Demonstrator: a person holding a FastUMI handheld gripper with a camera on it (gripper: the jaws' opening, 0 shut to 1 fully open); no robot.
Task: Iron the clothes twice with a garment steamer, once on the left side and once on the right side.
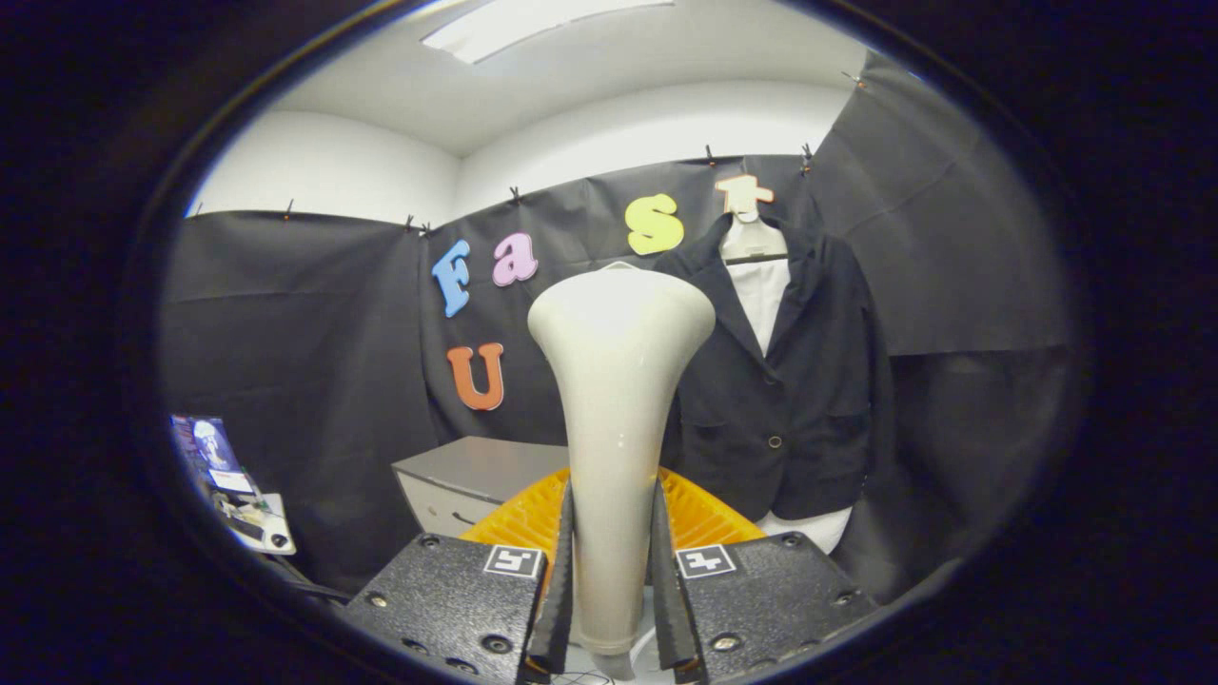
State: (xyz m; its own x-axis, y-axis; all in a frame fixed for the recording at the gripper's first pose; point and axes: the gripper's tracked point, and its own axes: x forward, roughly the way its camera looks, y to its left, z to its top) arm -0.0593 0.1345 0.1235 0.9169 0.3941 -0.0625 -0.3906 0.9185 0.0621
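Clamped tight, my jaws hold the garment steamer (617, 419) by its narrow neck; both fingers (559, 580) press against its sides, so my gripper (611, 590) is closed as far as the neck lets it. Each finger carries a small square marker on its top face, one on either side of the neck.

From my grip the steamer rises upright, slim where I pinch it and widening into a broad, pale, trumpet-shaped head at the top. Its lower end pokes out just below my fingers. I cannot see the steam face of the head from here.

Directly behind the neck, just past my fingertips, sits an orange ribbed basket (704, 518), its slatted sides showing on both sides of the steamer. Beside it, on the left of the steamer, stands a low grey cabinet (466, 476) with a flat top and a drawer front.

Further off, to the right of the steamer head, the dark blazer (790, 381) hangs on a hanger (754, 243) against the black cloth wall (304, 362). It is buttoned at the front with the lapels open, and a white shirt (761, 295) shows between them and below the hem. The steamer head stands clear of the blazer, not touching it.

Far off on the left, low against the cloth wall, some small equipment (243, 499) with a bright panel stands; I cannot make out what it is. Above the cloth the white walls meet a ceiling with a lit ceiling light (533, 24).
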